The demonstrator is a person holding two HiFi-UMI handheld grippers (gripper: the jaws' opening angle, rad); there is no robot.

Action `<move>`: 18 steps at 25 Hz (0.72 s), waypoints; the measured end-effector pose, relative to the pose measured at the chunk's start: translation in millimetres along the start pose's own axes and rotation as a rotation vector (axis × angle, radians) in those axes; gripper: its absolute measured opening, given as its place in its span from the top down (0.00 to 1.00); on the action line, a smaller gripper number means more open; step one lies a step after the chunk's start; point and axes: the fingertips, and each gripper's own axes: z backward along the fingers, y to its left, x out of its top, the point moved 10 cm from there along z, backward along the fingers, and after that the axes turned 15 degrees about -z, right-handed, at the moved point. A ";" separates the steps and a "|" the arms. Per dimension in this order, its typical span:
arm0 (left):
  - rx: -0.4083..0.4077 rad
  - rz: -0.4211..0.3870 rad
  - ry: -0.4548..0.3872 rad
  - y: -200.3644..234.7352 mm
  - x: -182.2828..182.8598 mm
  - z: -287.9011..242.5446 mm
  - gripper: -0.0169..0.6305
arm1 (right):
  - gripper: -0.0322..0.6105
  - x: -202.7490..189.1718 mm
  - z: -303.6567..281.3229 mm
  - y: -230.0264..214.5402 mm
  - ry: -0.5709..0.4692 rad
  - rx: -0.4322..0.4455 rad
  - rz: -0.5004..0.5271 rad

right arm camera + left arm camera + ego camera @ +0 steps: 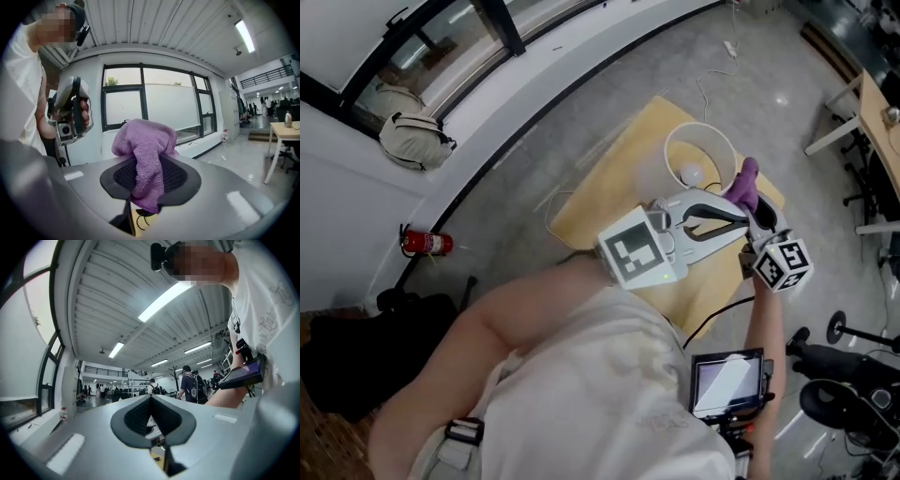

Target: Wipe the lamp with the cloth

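The lamp [694, 169] stands on a yellow table [609, 187]; I look straight down into its white round shade at the bulb. A purple cloth [743, 185] hangs just right of the shade, and my right gripper [754, 208] is shut on it. In the right gripper view the cloth [145, 140] bulges up and over the pads of the right gripper [147, 161]. My left gripper [739, 221] lies level just below the shade, pointing right toward the cloth. In the left gripper view the left gripper [150, 399] has its pads meeting with nothing between them.
A red fire extinguisher [427, 244] stands by the curved white wall ledge, where a beige bag [414, 139] lies. A small screen [727, 382] hangs at the person's right side. A desk [877, 112] and chair bases stand at the right. People walk in the hall [192, 385].
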 end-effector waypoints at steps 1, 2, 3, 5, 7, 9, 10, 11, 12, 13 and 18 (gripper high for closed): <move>-0.007 -0.050 -0.002 5.4 3.7 1.0 0.97 | 0.76 0.8 -1.4 2.4 -0.004 -0.002 0.005; -0.015 -0.093 0.003 10.4 6.9 1.6 0.97 | 0.76 2.1 -2.9 4.8 -0.014 -0.002 0.009; -0.019 -0.101 0.007 14.8 11.3 1.5 0.97 | 0.76 3.4 -4.1 7.4 -0.024 -0.001 0.014; -0.023 -0.060 0.023 21.7 17.9 -0.5 0.97 | 0.76 5.6 -5.7 13.7 -0.029 0.001 0.026; -0.017 -0.065 0.046 28.4 20.3 -3.7 0.97 | 0.76 4.5 -6.7 17.8 -0.025 0.003 0.030; -0.010 -0.099 0.052 35.7 25.1 -7.6 0.97 | 0.76 -0.4 -6.6 16.7 -0.031 0.002 0.023; -0.011 -0.108 0.044 40.3 26.3 -9.7 0.97 | 0.76 -2.4 -7.7 15.6 -0.030 -0.002 0.020; -0.013 -0.111 0.034 47.0 26.0 -11.5 0.97 | 0.76 -3.9 -10.9 14.4 -0.025 -0.009 0.017; -0.014 -0.114 0.025 55.8 24.7 -12.8 0.97 | 0.76 -5.7 -16.0 12.6 -0.017 -0.018 0.016; -0.013 -0.119 0.020 65.2 23.6 -13.3 0.97 | 0.76 -9.5 -21.5 10.2 -0.010 -0.028 0.013; 0.009 -0.180 -0.014 81.2 35.4 -12.0 0.97 | 0.76 -52.5 -22.7 5.8 0.052 -0.061 -0.004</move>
